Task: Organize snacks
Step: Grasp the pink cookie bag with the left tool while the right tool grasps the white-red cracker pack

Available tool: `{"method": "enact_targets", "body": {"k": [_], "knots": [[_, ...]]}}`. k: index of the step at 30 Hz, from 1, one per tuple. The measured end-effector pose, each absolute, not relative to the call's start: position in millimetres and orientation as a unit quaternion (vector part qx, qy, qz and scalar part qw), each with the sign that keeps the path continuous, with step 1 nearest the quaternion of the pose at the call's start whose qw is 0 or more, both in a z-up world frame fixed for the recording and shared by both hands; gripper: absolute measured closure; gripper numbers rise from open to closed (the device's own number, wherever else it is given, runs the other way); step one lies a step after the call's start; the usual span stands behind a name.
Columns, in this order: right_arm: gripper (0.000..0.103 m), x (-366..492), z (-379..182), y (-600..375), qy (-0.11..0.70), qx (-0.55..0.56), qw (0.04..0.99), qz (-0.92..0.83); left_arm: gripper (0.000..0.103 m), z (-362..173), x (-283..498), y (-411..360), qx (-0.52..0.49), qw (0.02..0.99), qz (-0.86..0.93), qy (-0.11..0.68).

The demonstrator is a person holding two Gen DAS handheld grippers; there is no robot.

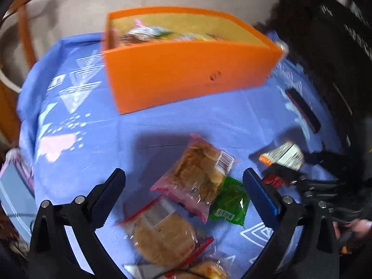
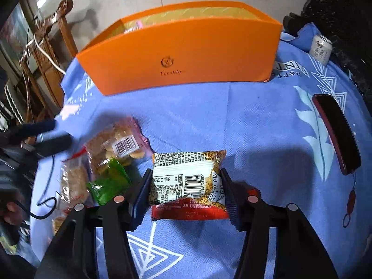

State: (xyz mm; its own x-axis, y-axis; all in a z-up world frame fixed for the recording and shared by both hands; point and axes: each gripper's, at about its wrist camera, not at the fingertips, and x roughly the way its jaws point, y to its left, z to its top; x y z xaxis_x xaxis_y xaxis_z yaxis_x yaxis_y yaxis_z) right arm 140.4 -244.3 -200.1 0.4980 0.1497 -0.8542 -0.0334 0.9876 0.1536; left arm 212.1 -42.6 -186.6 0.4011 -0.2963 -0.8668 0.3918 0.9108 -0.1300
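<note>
An orange box (image 1: pixel 186 74) stands at the back of the blue tablecloth with several snack packs inside; it also shows in the right wrist view (image 2: pixel 186 55). My left gripper (image 1: pixel 183 181) is open above a pink biscuit bag (image 1: pixel 200 174), a green packet (image 1: pixel 230 202) and a clear bag of round biscuits (image 1: pixel 162 234). My right gripper (image 2: pixel 186 186) is shut on a red and white snack packet (image 2: pixel 188 183), held just above the cloth. In the left wrist view that packet (image 1: pixel 283 155) and the right gripper are at the right.
A dark red phone (image 2: pixel 337 132) with a strap lies at the right of the table. A white can (image 2: pixel 322 48) stands at the back right. A wooden chair (image 2: pixel 53 34) is beyond the table's left edge. A cable (image 2: pixel 44 207) trails at the left.
</note>
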Motion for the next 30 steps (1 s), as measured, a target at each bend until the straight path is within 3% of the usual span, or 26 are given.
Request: {"method": "enact_targets", "body": {"k": [13,15,18,21,30], "knots": [[0.045,132.3,-188.4,-253.1,0.486,0.079,0.869,0.037,0.004,-246.6,231.8,-97.5,0.148,0.787,-0.27,0.535],[0.045,132.1,-188.2,-253.9,0.486,0.08,0.87,0.035,0.01,-251.7,232.5,-97.9,0.149,0.787,-0.269,0.535],[0.045,131.8,-189.0,-255.0,0.486,0.084,0.869,0.033,0.034,-249.6,229.5,-98.8,0.17,0.796,-0.269,0.516],[0.045,132.8,-188.9,-256.0,0.485,0.088,0.869,0.031,0.047,-244.8,232.8,-92.8,0.151,0.798,-0.272,0.517],[0.045,130.1,-177.2,-257.9,0.467,0.091,0.879,0.032,0.053,-214.8,223.6,-68.8,0.09,0.825,-0.26,0.493]]}}
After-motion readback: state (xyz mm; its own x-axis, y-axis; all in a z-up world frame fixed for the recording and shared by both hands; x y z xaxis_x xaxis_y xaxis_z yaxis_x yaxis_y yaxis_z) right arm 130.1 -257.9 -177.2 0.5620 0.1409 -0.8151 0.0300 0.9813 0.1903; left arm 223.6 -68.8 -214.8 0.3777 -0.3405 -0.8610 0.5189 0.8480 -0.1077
